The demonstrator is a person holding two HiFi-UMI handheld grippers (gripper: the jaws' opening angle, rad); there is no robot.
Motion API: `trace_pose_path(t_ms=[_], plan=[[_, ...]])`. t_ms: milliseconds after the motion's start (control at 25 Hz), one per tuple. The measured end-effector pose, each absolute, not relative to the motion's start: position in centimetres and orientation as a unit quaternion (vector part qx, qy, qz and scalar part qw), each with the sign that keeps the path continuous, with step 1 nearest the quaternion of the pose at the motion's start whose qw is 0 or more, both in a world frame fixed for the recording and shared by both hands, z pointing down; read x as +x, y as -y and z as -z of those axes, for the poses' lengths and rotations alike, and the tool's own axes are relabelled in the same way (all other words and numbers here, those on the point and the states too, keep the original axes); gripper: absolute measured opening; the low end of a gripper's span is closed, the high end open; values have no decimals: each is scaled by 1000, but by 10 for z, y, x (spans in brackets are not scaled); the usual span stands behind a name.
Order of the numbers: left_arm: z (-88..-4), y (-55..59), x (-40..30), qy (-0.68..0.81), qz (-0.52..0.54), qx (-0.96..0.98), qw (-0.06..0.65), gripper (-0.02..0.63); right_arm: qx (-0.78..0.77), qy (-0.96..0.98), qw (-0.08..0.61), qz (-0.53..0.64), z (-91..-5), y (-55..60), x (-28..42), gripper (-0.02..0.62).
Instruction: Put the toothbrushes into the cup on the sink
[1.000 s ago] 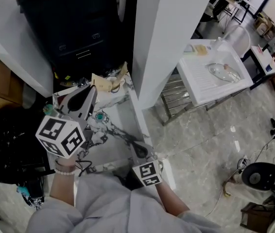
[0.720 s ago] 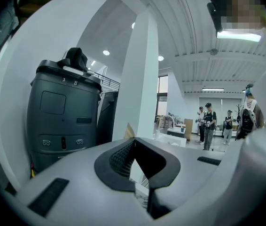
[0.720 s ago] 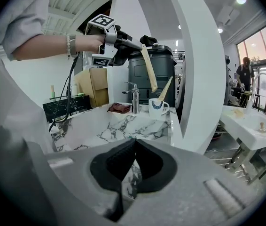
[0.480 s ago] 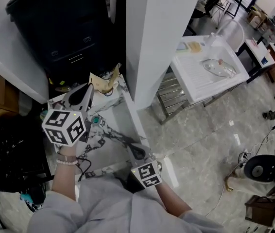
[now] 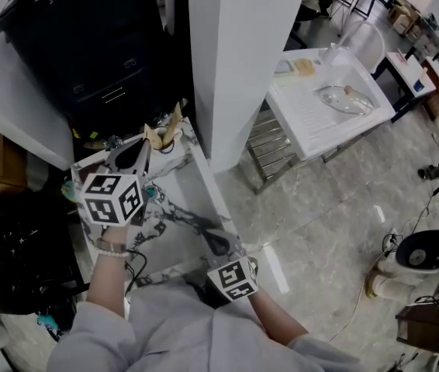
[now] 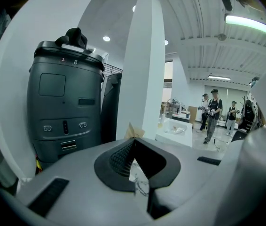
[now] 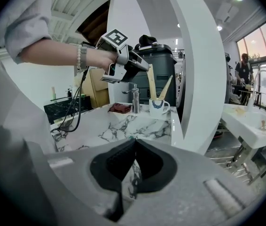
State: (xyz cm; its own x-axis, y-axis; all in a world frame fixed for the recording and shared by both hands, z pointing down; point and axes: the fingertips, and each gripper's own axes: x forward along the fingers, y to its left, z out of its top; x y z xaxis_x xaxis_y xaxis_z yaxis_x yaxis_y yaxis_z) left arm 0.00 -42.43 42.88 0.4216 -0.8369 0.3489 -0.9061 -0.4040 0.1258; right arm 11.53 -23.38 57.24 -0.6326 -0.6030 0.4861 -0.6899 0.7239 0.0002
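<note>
The cup (image 7: 159,106), at the bench's (image 7: 123,124) 12 o'clock edge, holds two toothbrushes (image 7: 150,85), as before. The left claw (image 5: 140,147), clenched and empty, has edged closer at the cup's 8 o'clock. The right claw (image 5: 218,241), clenched and empty, remains at 5 o'clock.

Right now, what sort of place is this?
Likely a mock washstand in an open lab or office hall: the marble sink counter with its cup sits beside a large dark machine, and a second white sink stands past the pillar.

A lone white digit "8" on the upper front of the dark grey machine (image 6: 65,102)
</note>
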Motion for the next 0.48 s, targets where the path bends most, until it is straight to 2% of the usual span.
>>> trace_pose_path(t_ms=[480], plan=[[-478, 439, 12, 517, -143, 821, 195, 5, 358, 899, 232, -96, -572, 234, 116, -2]])
